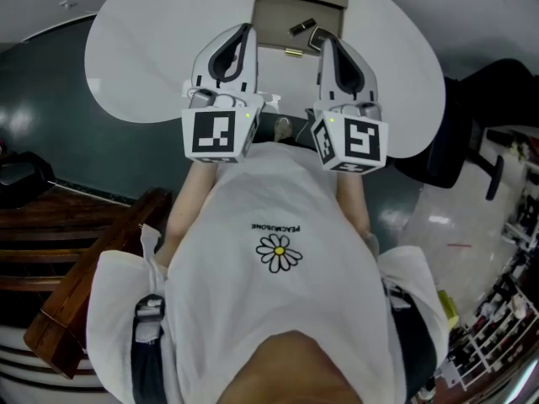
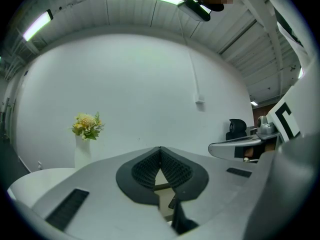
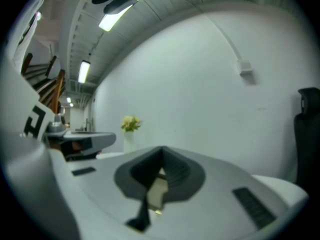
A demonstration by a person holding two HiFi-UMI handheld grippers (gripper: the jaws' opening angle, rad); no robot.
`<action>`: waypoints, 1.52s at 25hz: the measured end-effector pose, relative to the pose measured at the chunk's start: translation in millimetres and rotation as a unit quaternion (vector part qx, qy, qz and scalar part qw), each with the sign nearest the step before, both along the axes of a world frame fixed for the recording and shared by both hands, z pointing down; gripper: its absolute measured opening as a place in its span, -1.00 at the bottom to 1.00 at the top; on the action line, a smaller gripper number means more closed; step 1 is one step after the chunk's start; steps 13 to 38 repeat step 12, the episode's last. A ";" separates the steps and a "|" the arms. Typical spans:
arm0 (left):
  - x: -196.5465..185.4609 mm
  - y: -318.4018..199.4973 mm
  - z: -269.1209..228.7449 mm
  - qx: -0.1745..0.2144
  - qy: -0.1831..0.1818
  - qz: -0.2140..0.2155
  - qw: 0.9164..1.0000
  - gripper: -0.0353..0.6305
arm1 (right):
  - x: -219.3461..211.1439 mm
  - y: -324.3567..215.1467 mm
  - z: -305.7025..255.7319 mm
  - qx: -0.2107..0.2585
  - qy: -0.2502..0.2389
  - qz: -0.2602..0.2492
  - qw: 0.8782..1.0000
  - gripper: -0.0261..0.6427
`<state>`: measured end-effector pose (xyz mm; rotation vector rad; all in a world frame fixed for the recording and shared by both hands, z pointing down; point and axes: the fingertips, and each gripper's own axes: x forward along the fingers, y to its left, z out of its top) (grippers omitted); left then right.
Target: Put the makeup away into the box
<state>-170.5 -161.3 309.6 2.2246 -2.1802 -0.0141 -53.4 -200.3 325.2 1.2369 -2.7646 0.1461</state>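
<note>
The person stands at the white round table [image 1: 143, 49] and holds both tools out level over its near edge. The left gripper [image 1: 246, 30] has its jaws pressed together with nothing in them. The right gripper [image 1: 323, 44] looks the same: tips touching and nothing pinched.

The brown box [image 1: 278, 11] sits at twelve o'clock on the table, straight ahead of the person. Two small dark makeup pieces [image 1: 301, 28] lie inside it, toward the near wall. One little gold tube [image 1: 293, 52] seems to lie on the table just in front of the box, between the two gripper tips. It is nearer the right one, at about its ten o'clock. I think that one is not put away yet.

The tube looks small, hard and light. It is round and shiny, so I guess it could roll or slip out of the jaws. It looks best to pinch it across the middle, with a jaw on each long side, and not too hard.

A vase of flowers [image 2: 86, 126] stands far off at ten o'clock.
</note>
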 end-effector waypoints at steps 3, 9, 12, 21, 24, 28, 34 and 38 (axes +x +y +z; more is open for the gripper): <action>-3.6 2.8 2.9 -0.004 0.003 -0.008 1.000 -0.83 | 4.1 -2.7 3.5 -0.004 0.003 0.007 1.000 -0.84; -2.6 0.9 13.7 -0.023 0.003 -0.011 1.000 -0.83 | 13.1 -7.3 7.9 -0.007 0.005 0.012 1.000 -0.83; 1.0 -2.5 14.4 -0.024 0.000 -0.010 1.000 -0.83 | 17.1 -10.5 8.5 -0.007 0.003 0.012 1.000 -0.84; 1.0 -2.5 14.4 -0.024 0.000 -0.010 1.000 -0.83 | 17.1 -10.5 8.5 -0.007 0.003 0.012 1.000 -0.84; 1.0 -2.5 14.4 -0.024 0.000 -0.010 1.000 -0.83 | 17.1 -10.5 8.5 -0.007 0.003 0.012 1.000 -0.84; 1.0 -2.5 14.4 -0.024 0.000 -0.010 1.000 -0.83 | 17.1 -10.5 8.5 -0.007 0.003 0.012 1.000 -0.84; 1.0 -2.5 14.4 -0.024 0.000 -0.010 1.000 -0.83 | 17.1 -10.5 8.5 -0.007 0.003 0.012 1.000 -0.84; 1.0 -2.5 14.4 -0.024 0.000 -0.010 1.000 -0.83 | 17.1 -10.5 8.5 -0.007 0.003 0.012 1.000 -0.84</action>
